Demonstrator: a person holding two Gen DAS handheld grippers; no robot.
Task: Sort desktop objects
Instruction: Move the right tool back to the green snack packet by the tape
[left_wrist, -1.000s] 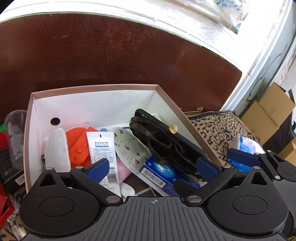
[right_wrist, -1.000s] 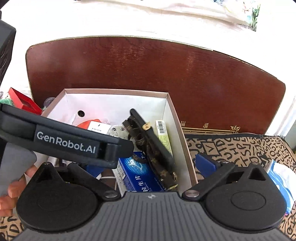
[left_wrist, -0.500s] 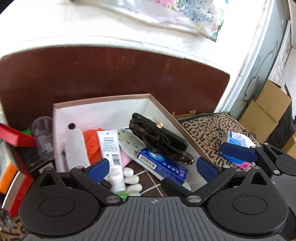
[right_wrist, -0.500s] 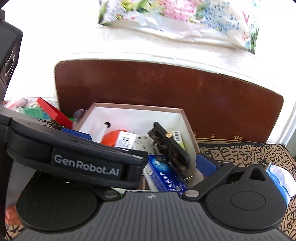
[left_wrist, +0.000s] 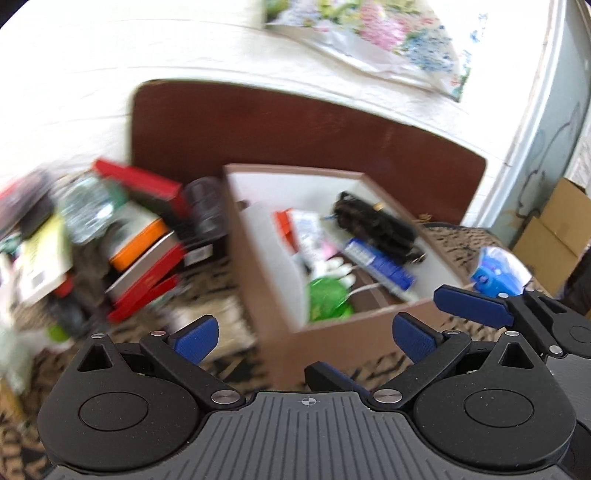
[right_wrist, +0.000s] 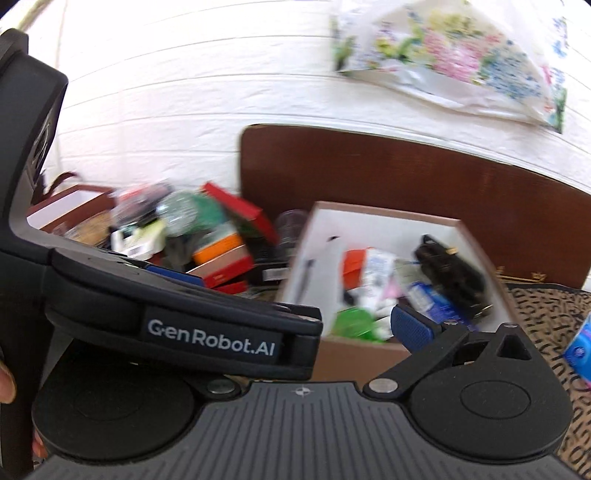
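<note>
In the left wrist view we see the left gripper (left_wrist: 308, 334) at the bottom of the frame, its blue-padded fingers (left_wrist: 195, 338) spread wide with nothing between them, poised above the near corner of a brown cardboard box (left_wrist: 280, 332) with a white lining that fills the centre of the picture. Inside the box we make out a black strap or bag (left_wrist: 373, 225) toward the upper right, a blue carton (left_wrist: 380, 264) beside it, a white tube (left_wrist: 308, 232), something orange-red (left_wrist: 282, 225) behind that, and a green round object (left_wrist: 328, 299) at the near edge. At the left of the frame, blurred by motion, lies a heap of desktop clutter: red boxes (left_wrist: 144, 284), an orange-topped item (left_wrist: 138, 245), a clear plastic bottle (left_wrist: 86, 214) and a dark cup (left_wrist: 205, 206) just beside the box wall. A dark wooden board (left_wrist: 295, 136) stands behind, against a white wall where a floral bag (left_wrist: 373, 40) hangs at the upper right. The right gripper (left_wrist: 472, 306) enters at the lower right edge, near a blue-and-white packet (left_wrist: 495, 273) on a leopard-print cloth (left_wrist: 454, 240). In the right wrist view only one blue pad (right_wrist: 412, 330) of that gripper shows, right of centre; the left device's body, lettered GenRobot.AI (right_wrist: 212, 338), covers the other side, so we cannot tell how its jaws stand.
</note>
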